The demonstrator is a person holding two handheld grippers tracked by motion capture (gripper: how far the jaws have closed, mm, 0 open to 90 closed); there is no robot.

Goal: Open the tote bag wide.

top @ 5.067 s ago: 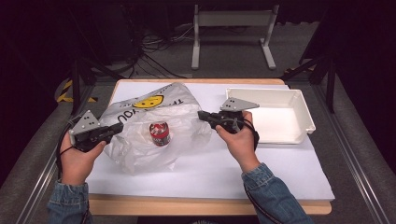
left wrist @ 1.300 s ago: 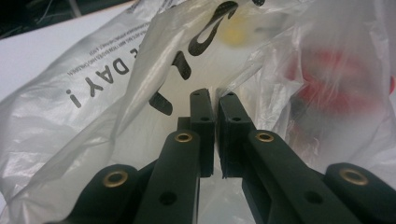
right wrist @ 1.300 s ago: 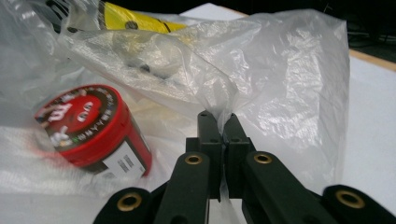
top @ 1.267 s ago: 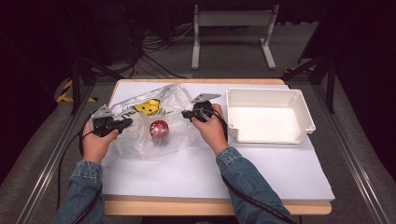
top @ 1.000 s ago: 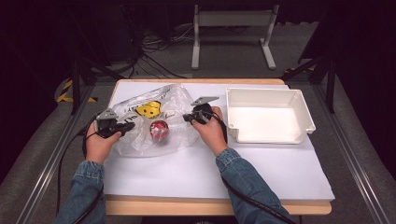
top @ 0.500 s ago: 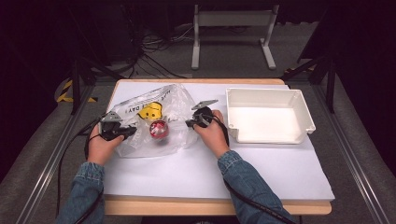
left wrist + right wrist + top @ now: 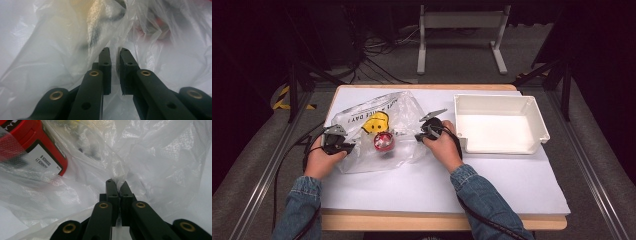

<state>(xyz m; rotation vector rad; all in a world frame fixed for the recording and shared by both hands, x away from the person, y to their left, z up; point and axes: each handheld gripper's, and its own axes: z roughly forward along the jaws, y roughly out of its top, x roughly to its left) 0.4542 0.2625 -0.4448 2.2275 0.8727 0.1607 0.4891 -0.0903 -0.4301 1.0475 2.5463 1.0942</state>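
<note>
White paper covers the counter (image 7: 422, 185), where a clear plastic bag (image 7: 362, 160) with a red can (image 7: 383, 142) inside lies toward the left edge. The right gripper (image 7: 117, 185) is clamped on film; the left gripper (image 7: 114, 53), just opening, stands slightly apart around film. Regripping is judged next.

Sleeves: blue denim, cuffed at both wrists.
Left tool (image 7: 346, 145): black, brass rivets, black cable.
Right tool (image 7: 419, 136): black, grey 3-cornered plate.

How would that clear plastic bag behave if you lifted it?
The plastic bag looks thin and crumpled, so it would probably sag and fold. The red can inside would likely weigh down that spot and might roll, being round.
</note>
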